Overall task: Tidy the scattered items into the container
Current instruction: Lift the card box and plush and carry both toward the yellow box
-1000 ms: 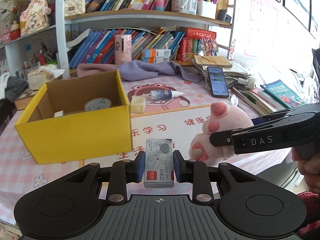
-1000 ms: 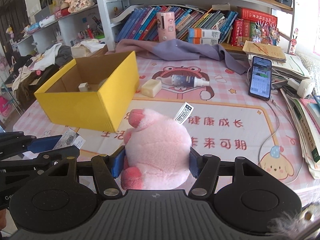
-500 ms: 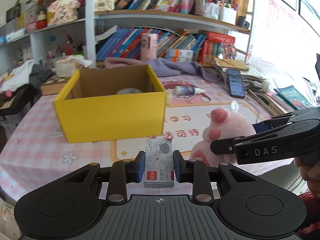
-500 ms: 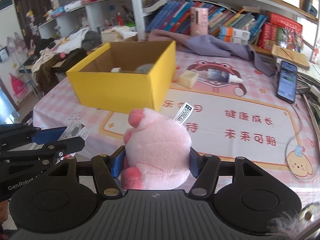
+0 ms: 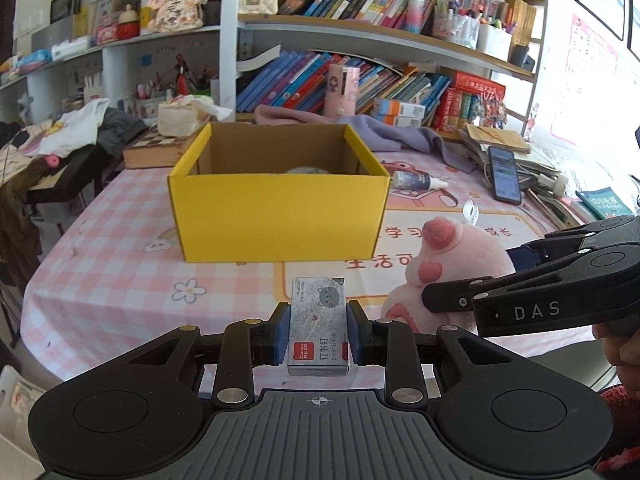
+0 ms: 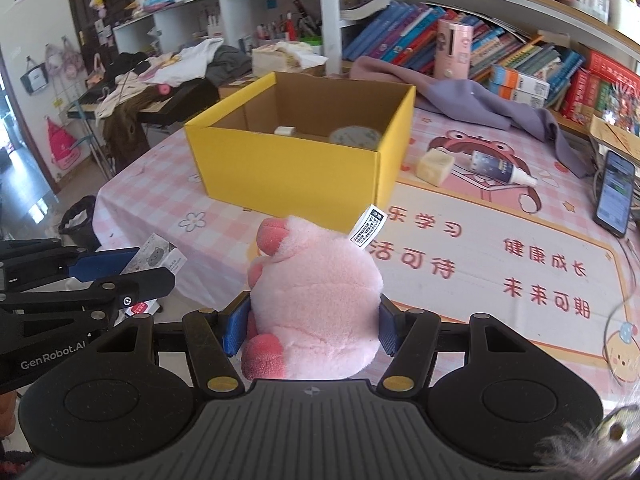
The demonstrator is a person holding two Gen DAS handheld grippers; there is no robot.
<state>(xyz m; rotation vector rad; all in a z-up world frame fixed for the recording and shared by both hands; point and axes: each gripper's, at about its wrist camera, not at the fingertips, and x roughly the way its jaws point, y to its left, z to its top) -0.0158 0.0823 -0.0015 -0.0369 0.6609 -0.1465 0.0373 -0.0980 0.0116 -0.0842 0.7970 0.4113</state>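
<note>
My left gripper is shut on a small grey staple box and holds it above the table's near edge, in front of the yellow cardboard box. My right gripper is shut on a pink plush toy with a white tag, near the box's right front corner. The box holds a round tin and a small white block. Each gripper shows in the other's view, the right and the left.
A beige cube and a small spray bottle lie on the pink mat right of the box. A phone, a purple cloth and stacked books sit at the back right. A bookshelf stands behind.
Both grippers have pulled back and swung left with their loads. The yellow box now appears farther away and centred in the left wrist view.
</note>
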